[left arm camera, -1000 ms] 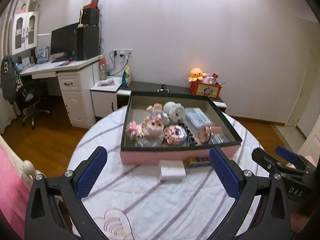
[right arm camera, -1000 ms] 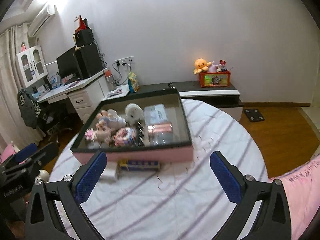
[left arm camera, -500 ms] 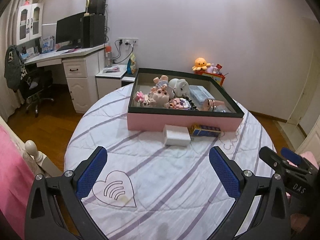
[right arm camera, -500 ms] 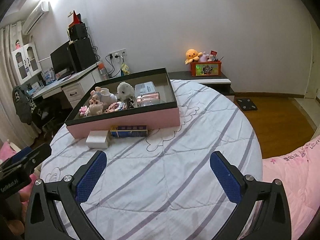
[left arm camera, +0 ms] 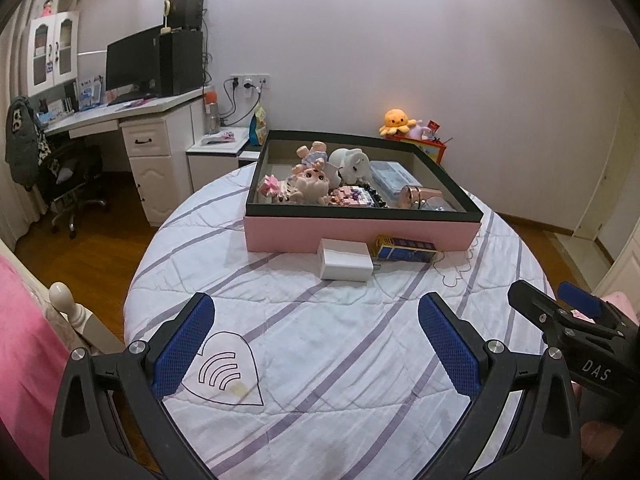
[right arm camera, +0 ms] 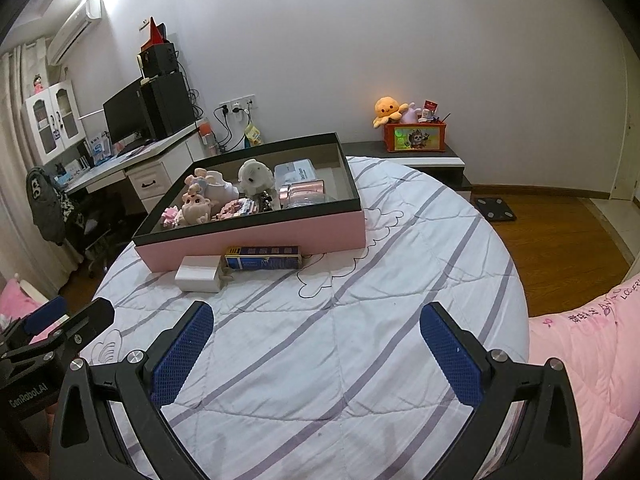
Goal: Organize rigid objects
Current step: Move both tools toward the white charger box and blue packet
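Both grippers have pulled back toward the near edge of the round table (left arm camera: 280, 400) since 1 s ago; pink box (left arm camera: 360, 236) now sits farther off. Left gripper (left arm camera: 316, 344) & right gripper (right arm camera: 316, 346): fingers spread wide, nothing held, above the striped cloth. White adapter (left arm camera: 344, 260) and blue carton (left arm camera: 406, 249) lie just in front of the box's near wall, adapter left of carton. Toys fill the box's left-mid part.

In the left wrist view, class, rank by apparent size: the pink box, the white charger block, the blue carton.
1. pink box, by far largest.
2. white charger block and blue carton look alike; no ranking.
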`<state>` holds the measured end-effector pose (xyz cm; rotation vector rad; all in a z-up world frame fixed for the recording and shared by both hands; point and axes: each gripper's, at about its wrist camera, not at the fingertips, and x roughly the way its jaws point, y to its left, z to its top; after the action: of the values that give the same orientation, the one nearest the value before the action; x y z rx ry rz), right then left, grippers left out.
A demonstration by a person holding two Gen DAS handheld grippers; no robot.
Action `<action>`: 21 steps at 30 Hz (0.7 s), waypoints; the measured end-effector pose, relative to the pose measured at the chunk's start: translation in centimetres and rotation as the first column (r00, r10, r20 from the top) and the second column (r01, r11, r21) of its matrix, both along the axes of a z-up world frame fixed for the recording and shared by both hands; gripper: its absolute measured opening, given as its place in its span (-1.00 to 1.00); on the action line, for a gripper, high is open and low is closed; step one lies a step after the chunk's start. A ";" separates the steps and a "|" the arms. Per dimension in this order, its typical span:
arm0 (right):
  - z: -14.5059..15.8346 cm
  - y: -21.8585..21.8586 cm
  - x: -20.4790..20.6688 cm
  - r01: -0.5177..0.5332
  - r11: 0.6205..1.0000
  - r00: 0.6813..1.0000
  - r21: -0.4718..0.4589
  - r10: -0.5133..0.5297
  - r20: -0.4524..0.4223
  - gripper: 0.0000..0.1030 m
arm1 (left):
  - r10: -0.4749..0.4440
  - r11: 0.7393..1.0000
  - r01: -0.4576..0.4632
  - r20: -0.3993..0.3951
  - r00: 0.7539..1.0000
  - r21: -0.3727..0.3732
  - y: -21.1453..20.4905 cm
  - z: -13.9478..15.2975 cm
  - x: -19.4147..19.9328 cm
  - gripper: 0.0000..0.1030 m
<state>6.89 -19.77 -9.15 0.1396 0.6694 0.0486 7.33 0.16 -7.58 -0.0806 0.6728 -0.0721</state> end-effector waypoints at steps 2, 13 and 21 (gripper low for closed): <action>-0.1 0.0 0.0 0.002 1.000 1.000 0.000 -0.002 -0.002 1.00 | -0.001 1.000 0.001 0.000 1.000 0.000 -0.1 -0.1 0.0 1.00; -0.4 -0.4 0.6 0.016 1.000 1.000 -0.002 -0.016 -0.009 1.00 | -0.006 1.000 0.006 -0.019 1.000 0.000 -0.6 -1.1 0.7 1.00; -0.7 -0.1 2.6 0.004 1.000 1.000 -0.011 -0.004 -0.024 1.00 | 0.002 1.000 -0.002 -0.043 0.999 0.002 -0.6 -2.3 3.2 1.00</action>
<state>9.52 -19.89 -9.86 0.1311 0.6934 0.0394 10.57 -0.40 -9.87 -0.0816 0.7156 -0.0682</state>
